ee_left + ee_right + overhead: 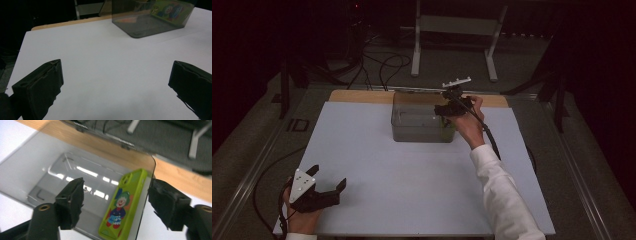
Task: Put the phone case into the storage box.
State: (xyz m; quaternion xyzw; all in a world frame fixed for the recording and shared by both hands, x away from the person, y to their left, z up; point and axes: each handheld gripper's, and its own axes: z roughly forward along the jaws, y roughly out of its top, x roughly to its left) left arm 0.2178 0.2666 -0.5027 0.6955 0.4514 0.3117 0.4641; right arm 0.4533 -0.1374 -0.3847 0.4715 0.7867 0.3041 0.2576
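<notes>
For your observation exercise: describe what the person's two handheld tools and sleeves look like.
Both are black. The left tool carries a grey three-cornered plate dotted with small holes, and a thin black cable trails from it. The right tool bears a pale plate on top and a thick black cable. Each has two blocky black jaws with rough edges. The sleeves are white.

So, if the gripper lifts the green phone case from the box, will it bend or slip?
The green phone case looks thin and hollow, so probably light and somewhat flexible. Its glossy surface may slip between the right gripper jaws. It leans against the box wall, so it might topple.
</notes>
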